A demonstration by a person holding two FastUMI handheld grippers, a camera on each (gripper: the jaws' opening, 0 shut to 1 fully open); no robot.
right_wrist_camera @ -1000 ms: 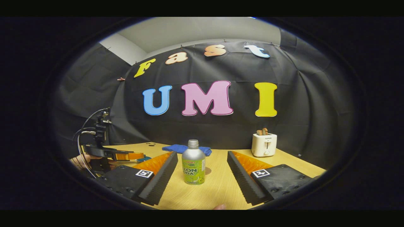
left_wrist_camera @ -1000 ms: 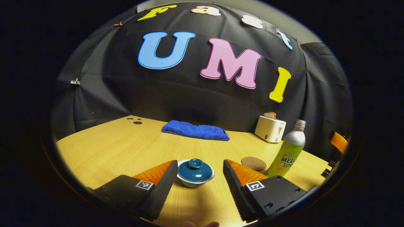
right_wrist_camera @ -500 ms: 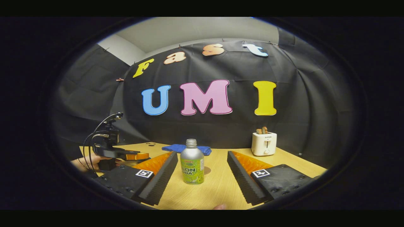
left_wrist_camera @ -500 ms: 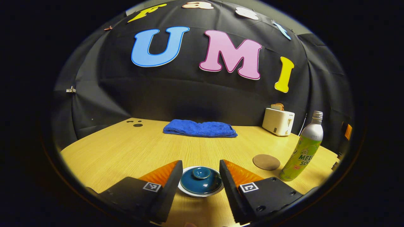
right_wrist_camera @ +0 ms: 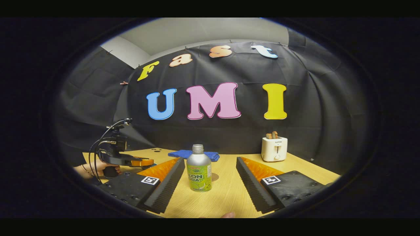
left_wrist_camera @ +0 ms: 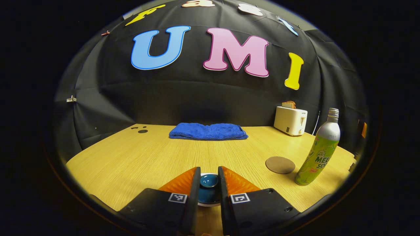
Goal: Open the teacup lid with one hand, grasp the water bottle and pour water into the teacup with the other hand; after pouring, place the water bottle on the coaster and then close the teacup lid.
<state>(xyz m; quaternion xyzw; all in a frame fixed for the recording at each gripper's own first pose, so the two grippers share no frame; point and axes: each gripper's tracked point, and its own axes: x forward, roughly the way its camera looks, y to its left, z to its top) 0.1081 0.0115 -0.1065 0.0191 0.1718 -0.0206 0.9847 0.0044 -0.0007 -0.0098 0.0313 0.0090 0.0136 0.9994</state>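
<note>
A dark blue teacup lid point(left_wrist_camera: 209, 181) sits on a white teacup point(left_wrist_camera: 207, 205) on the wooden table point(left_wrist_camera: 131, 154). My left gripper point(left_wrist_camera: 208, 170) is shut on the lid's knob, one finger on each side. A green and silver water bottle point(left_wrist_camera: 317, 150) stands uncapped at the right, with a round brown coaster point(left_wrist_camera: 280, 165) just left of it. In the right gripper view the bottle point(right_wrist_camera: 199, 172) stands upright ahead of my open right gripper point(right_wrist_camera: 209, 159), a little left of its middle, untouched. Farther left, a hand point(right_wrist_camera: 98, 167) holds the left gripper point(right_wrist_camera: 144, 162) low over the table.
A folded blue towel point(left_wrist_camera: 208, 131) lies at the back of the table near the wall. A white toaster point(left_wrist_camera: 290, 120) with bread in it stands at the back right. Small dark holes point(left_wrist_camera: 142, 130) mark the table's far left corner.
My left gripper came down and forward over the teacup and its fingers closed from wide open onto the lid's knob. The right gripper barely moved; the bottle stands as before.
</note>
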